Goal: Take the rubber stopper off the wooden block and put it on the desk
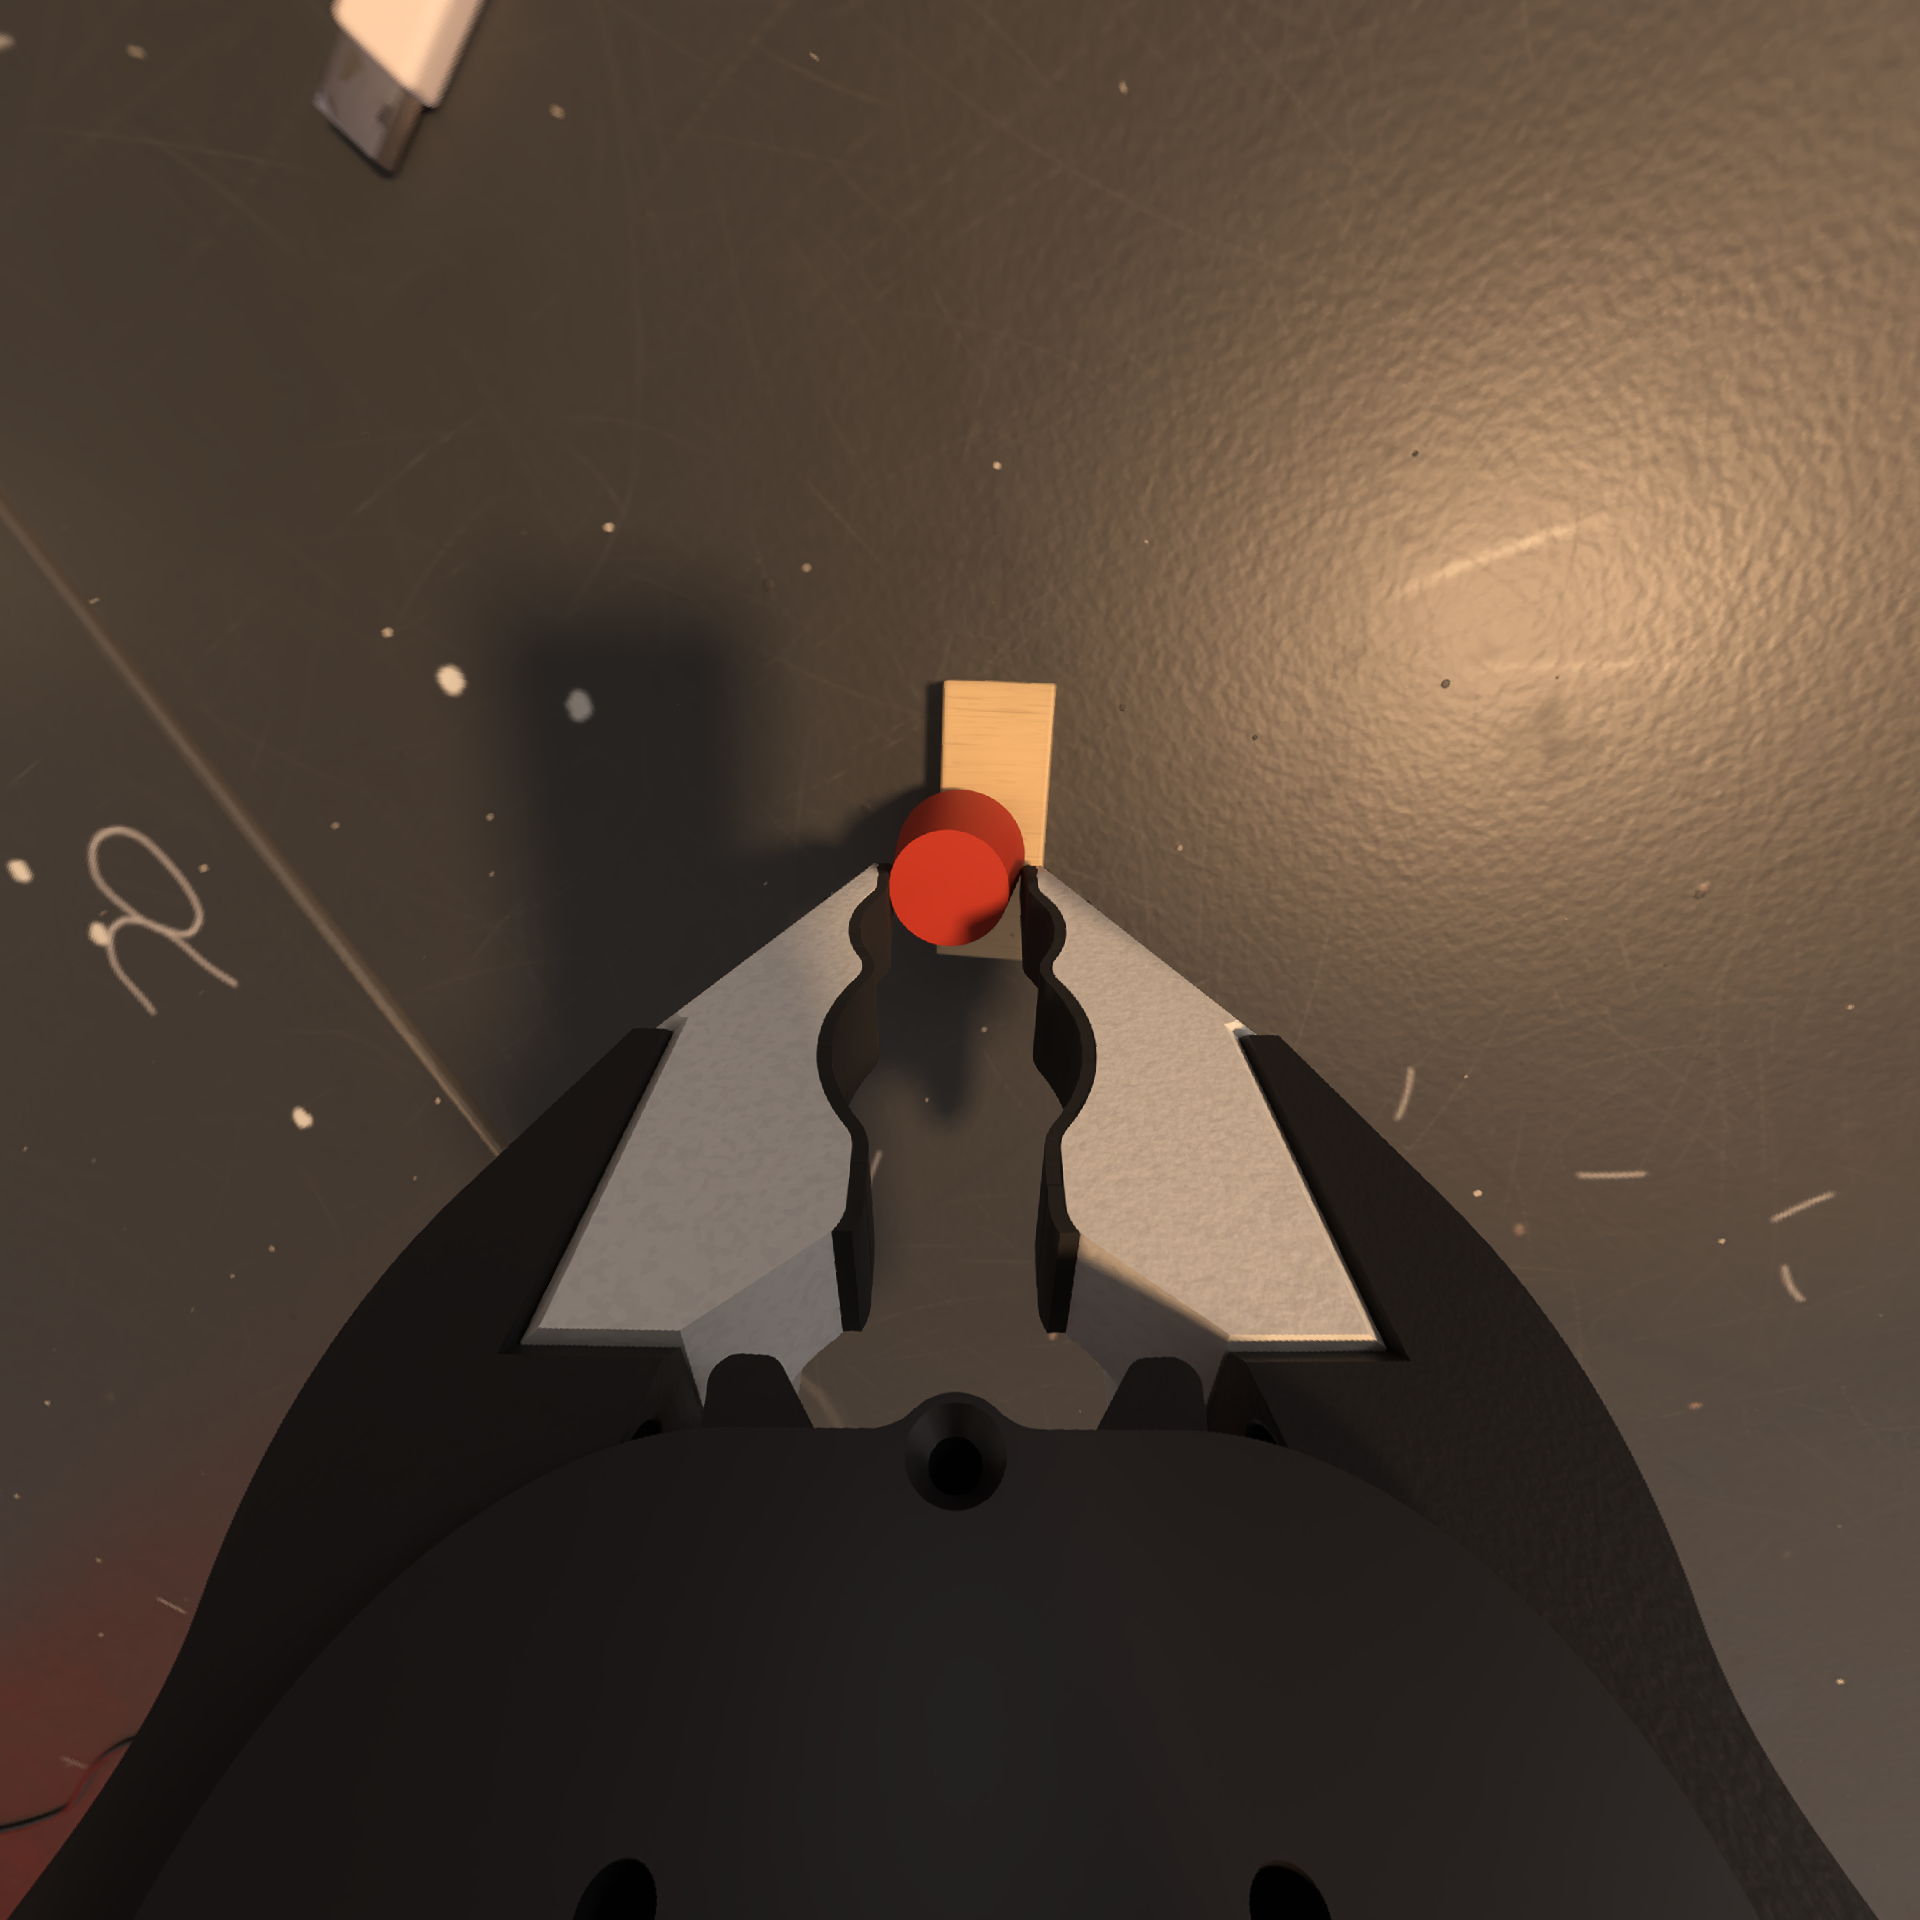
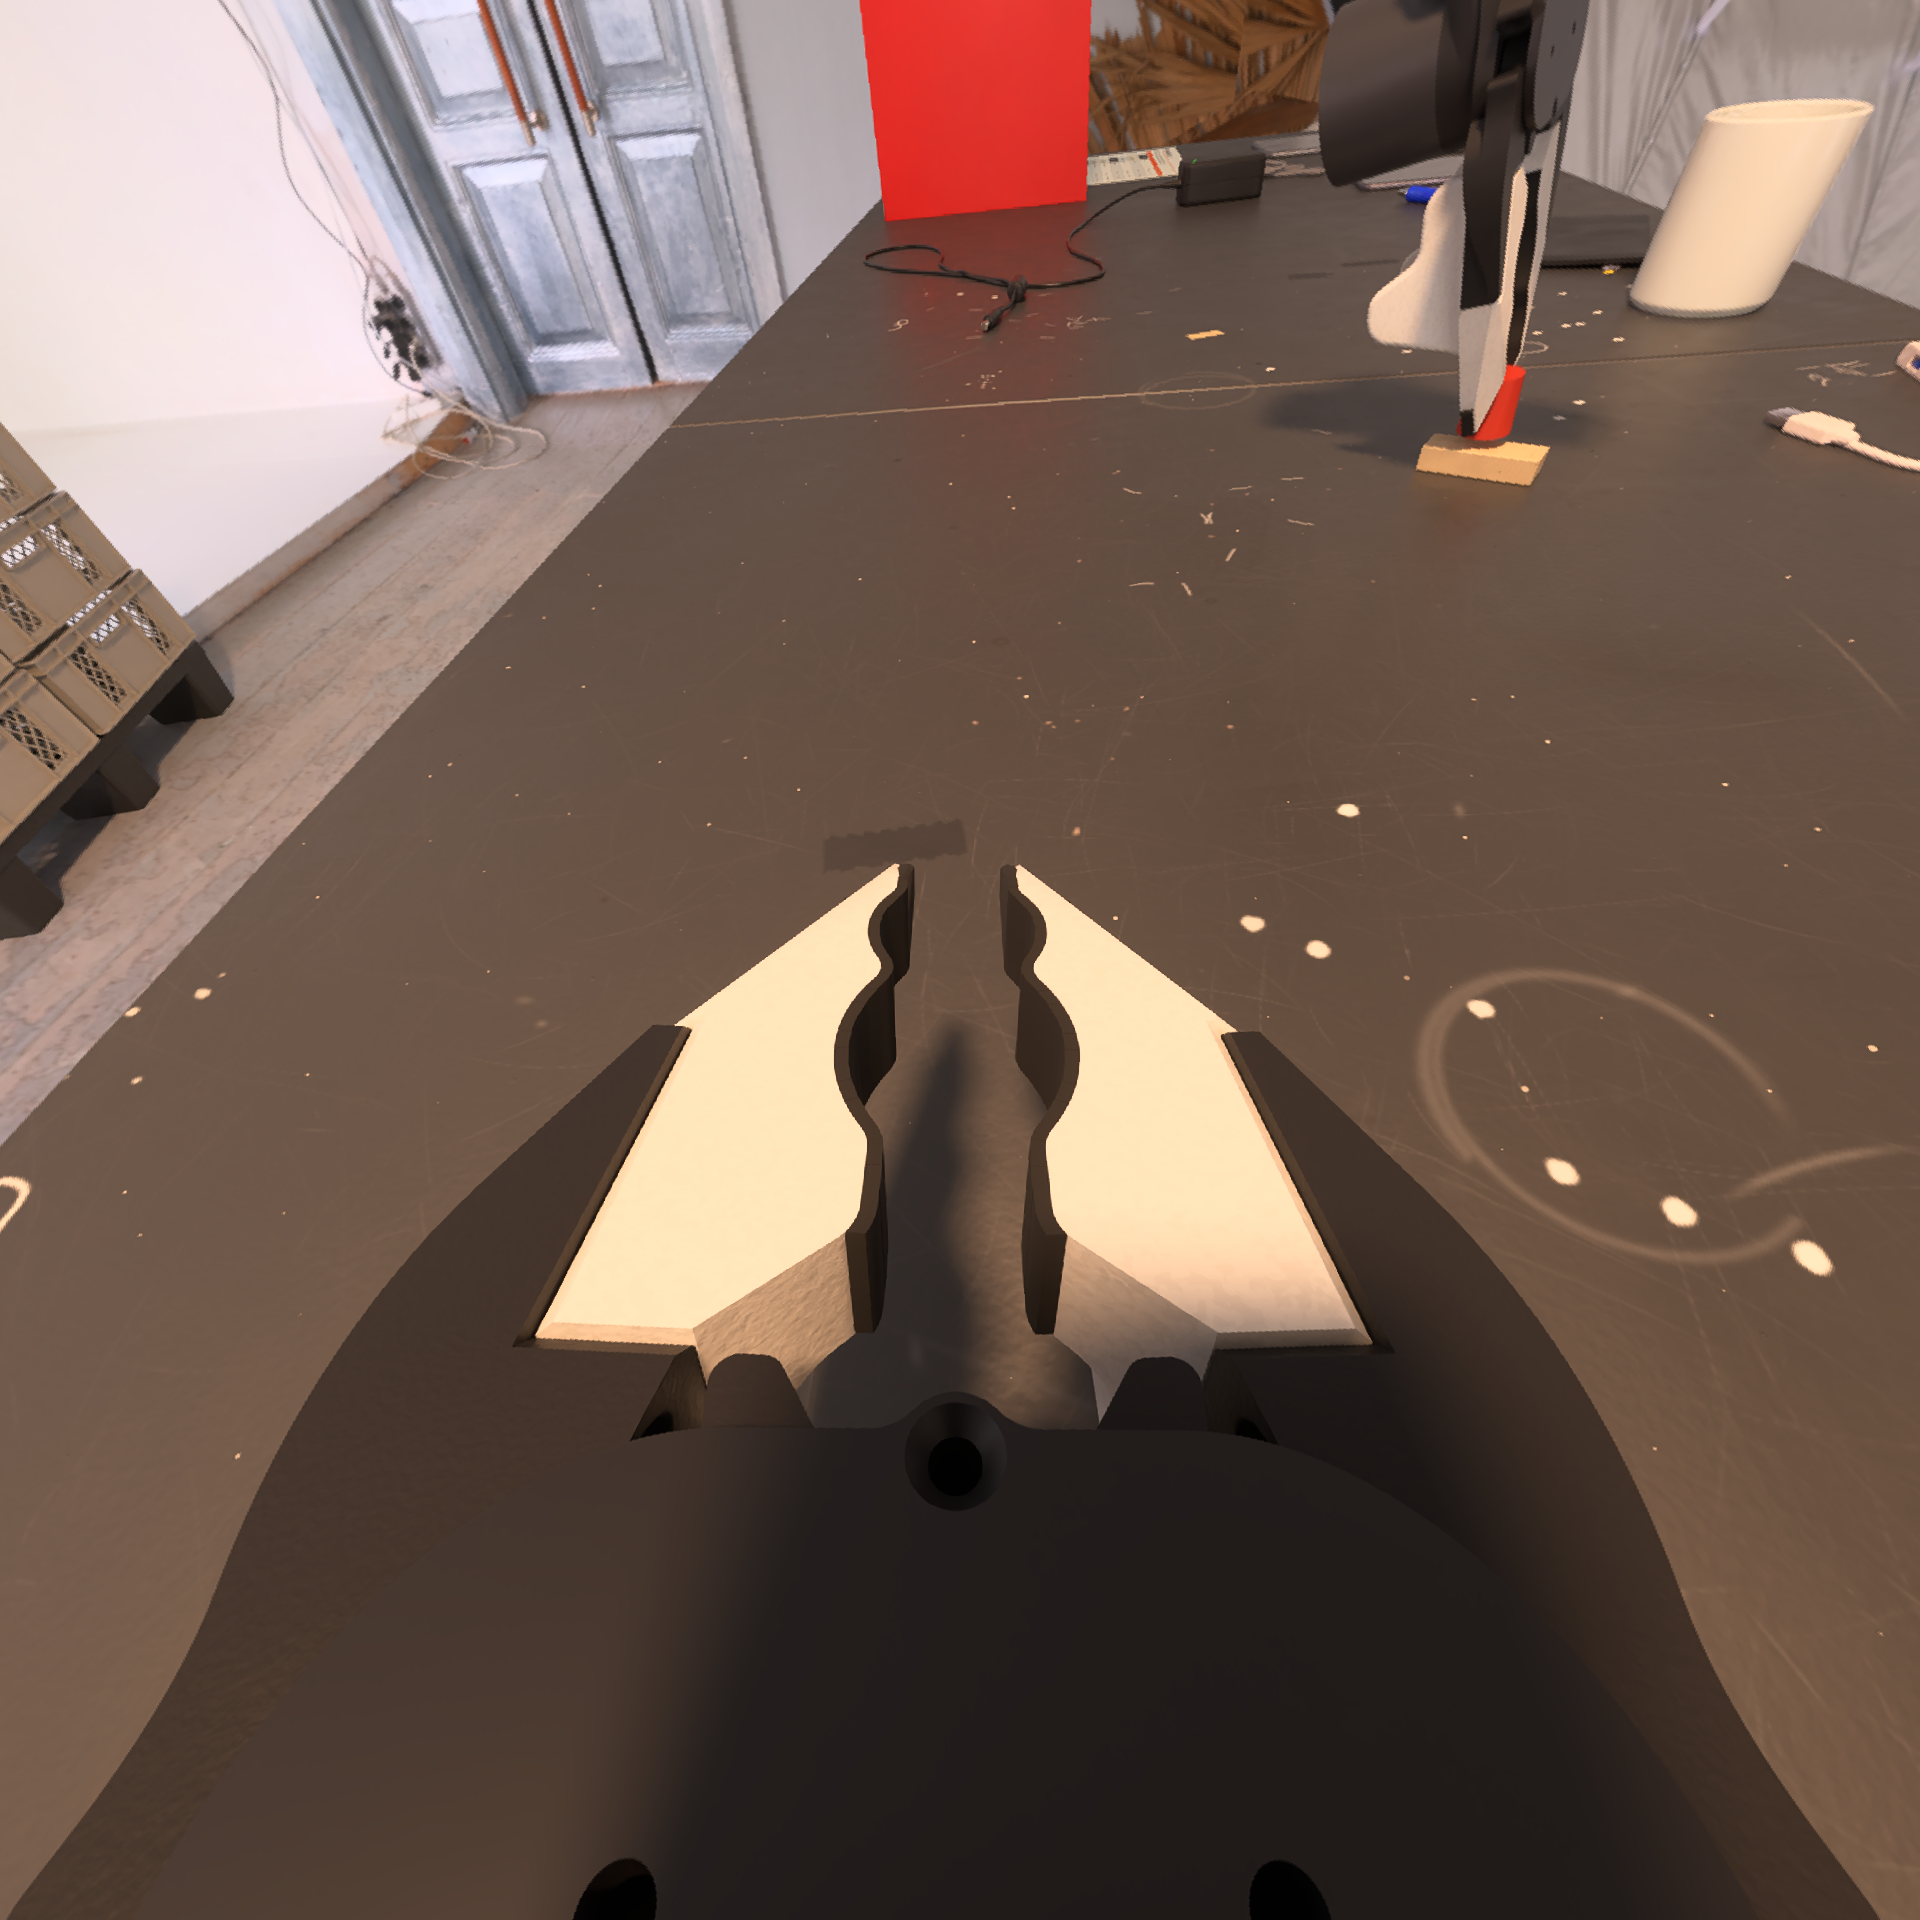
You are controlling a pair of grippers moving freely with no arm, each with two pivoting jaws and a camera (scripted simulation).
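A red rubber stopper [image 1: 951, 883] stands upright on a small pale wooden block [image 1: 997, 743] that lies on the dark desk. My left gripper [image 1: 954, 902] points down at it, and its two fingertips press against the stopper's sides. The right wrist view shows the same from afar: the left gripper [image 2: 1481, 416] comes down on the stopper [image 2: 1503, 400], whose base meets the block [image 2: 1481, 457]. My right gripper [image 2: 956, 873] hovers low over bare desk, far from the block. It is empty, with its jaws a narrow gap apart.
A white USB plug [image 1: 400, 62] lies beyond the block and also shows in the right wrist view [image 2: 1818, 426]. A white tilted cylinder [image 2: 1756, 208], a red board [image 2: 977, 104] and a black cable [image 2: 987, 275] are at the far end. The desk's edge [image 2: 343, 831] drops off at the left.
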